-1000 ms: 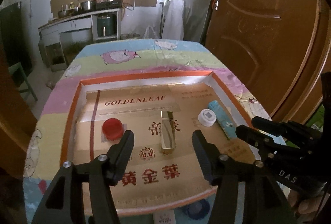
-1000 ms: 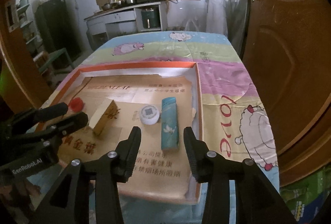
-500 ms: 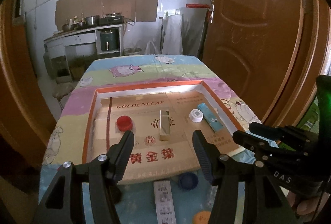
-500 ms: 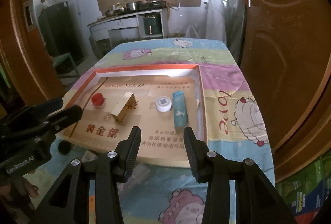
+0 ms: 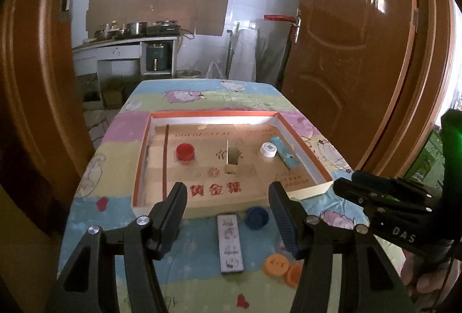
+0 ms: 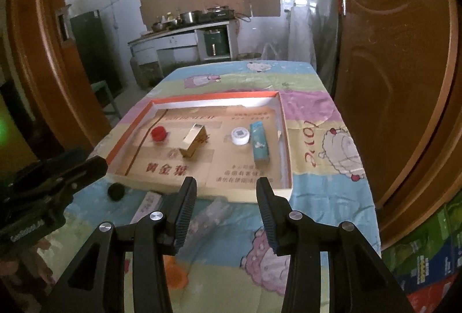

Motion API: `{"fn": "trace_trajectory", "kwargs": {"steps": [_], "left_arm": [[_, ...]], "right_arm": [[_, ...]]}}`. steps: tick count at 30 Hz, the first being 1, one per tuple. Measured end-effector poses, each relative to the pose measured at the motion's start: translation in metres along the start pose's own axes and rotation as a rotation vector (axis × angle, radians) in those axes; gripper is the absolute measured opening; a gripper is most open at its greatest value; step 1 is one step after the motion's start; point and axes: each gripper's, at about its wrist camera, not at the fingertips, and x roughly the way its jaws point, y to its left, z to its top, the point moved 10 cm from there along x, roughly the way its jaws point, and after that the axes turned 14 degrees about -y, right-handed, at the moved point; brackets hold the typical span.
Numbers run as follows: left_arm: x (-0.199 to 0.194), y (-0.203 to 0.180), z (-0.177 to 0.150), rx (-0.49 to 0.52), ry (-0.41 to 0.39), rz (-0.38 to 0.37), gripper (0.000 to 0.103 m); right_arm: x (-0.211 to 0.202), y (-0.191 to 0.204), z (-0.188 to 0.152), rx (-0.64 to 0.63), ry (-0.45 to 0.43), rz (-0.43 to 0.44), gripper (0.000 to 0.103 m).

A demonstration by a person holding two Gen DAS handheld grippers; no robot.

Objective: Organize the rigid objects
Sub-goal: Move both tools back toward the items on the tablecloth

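Observation:
A shallow cardboard tray with an orange rim lies on the table. In it are a red cap, a gold box, a white round cap and a light blue lighter box. On the cloth in front of the tray lie a white printed box, a dark blue cap and two orange caps. My left gripper and right gripper are open, empty, held above the near table edge.
A clear plastic wrapper lies before the tray. The table has a pastel cartoon cloth. A brown wooden door stands close on the right. A kitchen counter with pots is at the far wall.
Both grippers have pulled back and up from over the tray to the near table edge. The objects in front of the tray have come into view. Both stayed open.

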Motion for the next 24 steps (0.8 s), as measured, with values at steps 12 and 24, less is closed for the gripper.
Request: {"fn": "trace_trajectory", "kwargs": {"steps": [12, 24], "left_arm": [[-0.018, 0.009, -0.035, -0.023, 0.023, 0.01, 0.058], [-0.009, 0.004, -0.072, -0.022, 0.076, -0.01, 0.058]], "right_arm": [[-0.023, 0.025, -0.048, -0.013, 0.055, 0.069, 0.045], [-0.016, 0.059, -0.098, -0.114, 0.104, 0.15, 0.045]]}}
